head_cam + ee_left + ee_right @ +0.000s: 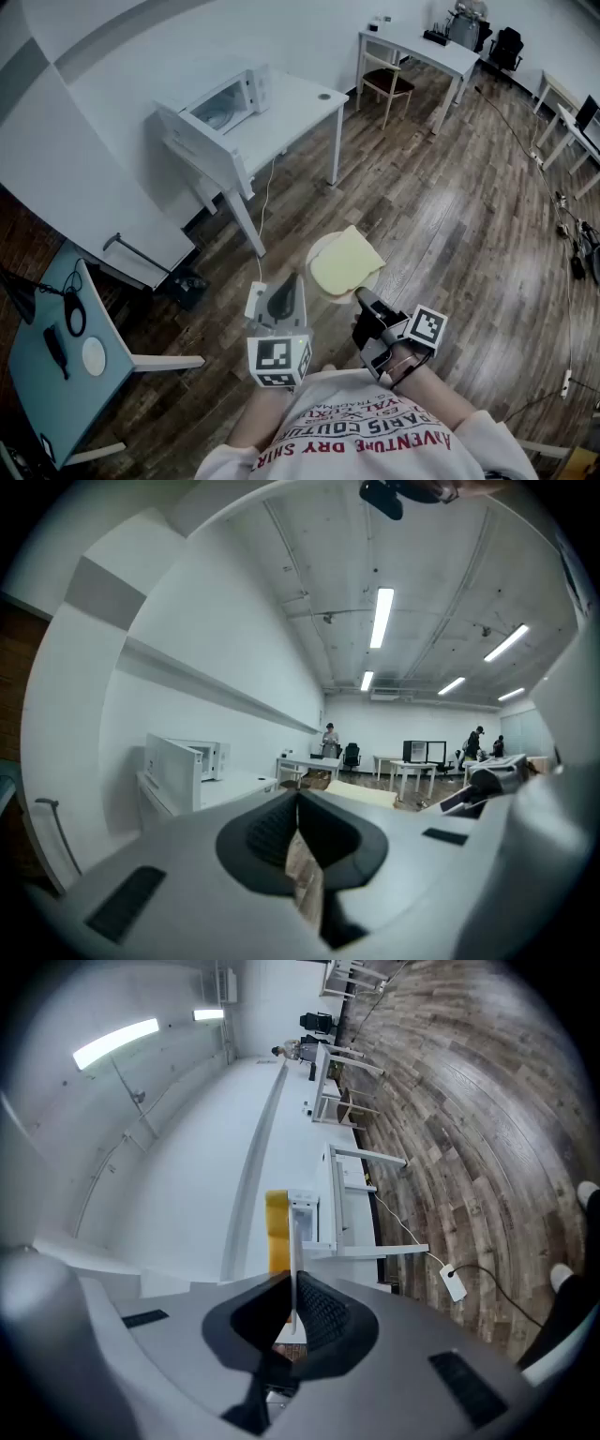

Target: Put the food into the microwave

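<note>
My right gripper [362, 296] is shut on the near rim of a white plate [319, 253], held in the air over the wooden floor. A pale yellow slice of food [345, 264] lies on that plate. In the right gripper view the plate [293, 1274] shows edge-on between the jaws, with the food [276, 1232] to its left. The white microwave [230, 98] stands on a white table [300, 108] ahead to the left, its door [202, 141] hanging open. My left gripper [285, 287] is shut and holds nothing, just left of the plate. The microwave [192, 759] also appears in the left gripper view.
A power cable and plug block [256, 298] lie on the floor below the grippers. A teal desk [42, 394] stands at the near left. Further white desks [422, 47] and a chair [386, 82] stand at the back. People [330, 739] stand far across the room.
</note>
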Demonstrator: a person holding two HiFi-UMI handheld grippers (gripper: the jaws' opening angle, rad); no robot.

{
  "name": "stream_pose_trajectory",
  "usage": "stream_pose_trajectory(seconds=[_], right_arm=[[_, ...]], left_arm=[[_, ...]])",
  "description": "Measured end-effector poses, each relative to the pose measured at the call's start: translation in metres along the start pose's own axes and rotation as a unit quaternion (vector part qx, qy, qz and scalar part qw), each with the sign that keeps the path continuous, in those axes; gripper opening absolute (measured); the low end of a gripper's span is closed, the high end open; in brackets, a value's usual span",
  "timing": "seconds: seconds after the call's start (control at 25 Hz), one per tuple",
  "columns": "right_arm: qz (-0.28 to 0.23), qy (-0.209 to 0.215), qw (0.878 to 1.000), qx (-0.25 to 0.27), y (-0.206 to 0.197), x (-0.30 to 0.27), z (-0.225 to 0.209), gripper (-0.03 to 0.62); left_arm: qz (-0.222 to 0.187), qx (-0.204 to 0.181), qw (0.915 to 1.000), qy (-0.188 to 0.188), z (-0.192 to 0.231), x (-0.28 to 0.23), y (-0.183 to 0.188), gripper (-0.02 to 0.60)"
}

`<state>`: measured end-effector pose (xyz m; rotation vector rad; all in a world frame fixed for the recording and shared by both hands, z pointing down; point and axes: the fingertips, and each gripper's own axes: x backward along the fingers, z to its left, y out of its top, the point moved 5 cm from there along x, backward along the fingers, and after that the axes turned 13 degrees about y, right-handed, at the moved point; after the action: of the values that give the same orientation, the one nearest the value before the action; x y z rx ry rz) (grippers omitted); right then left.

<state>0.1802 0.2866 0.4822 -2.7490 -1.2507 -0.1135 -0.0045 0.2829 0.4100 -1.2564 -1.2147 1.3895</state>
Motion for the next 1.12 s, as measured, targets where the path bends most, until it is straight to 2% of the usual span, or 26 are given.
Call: stream_pose_trajectory(seconds=[0.32,0.76,1.12], right_arm=[[0.012,-0.013,1.0,0.006,-0.001,-0.004,-0.003,0.023],[0.0,-0.018,1.0,-0.005,0.014,-0.008,-0.007,0.023],[0.033,-0.022,0.999,-0.033,0.05,-0.043,-0.033,0.023]], left_arm=[[0.005,0.003,1.0,-0.005,0.001,-0.007,-0.003,0.006],[0.023,0.005,0.9996,-0.013,-0.004,-0.018,-0.009,0.006],[0.043,0.016,0.9987,0.022,-0.001,-0.066,-0.021,0.006]])
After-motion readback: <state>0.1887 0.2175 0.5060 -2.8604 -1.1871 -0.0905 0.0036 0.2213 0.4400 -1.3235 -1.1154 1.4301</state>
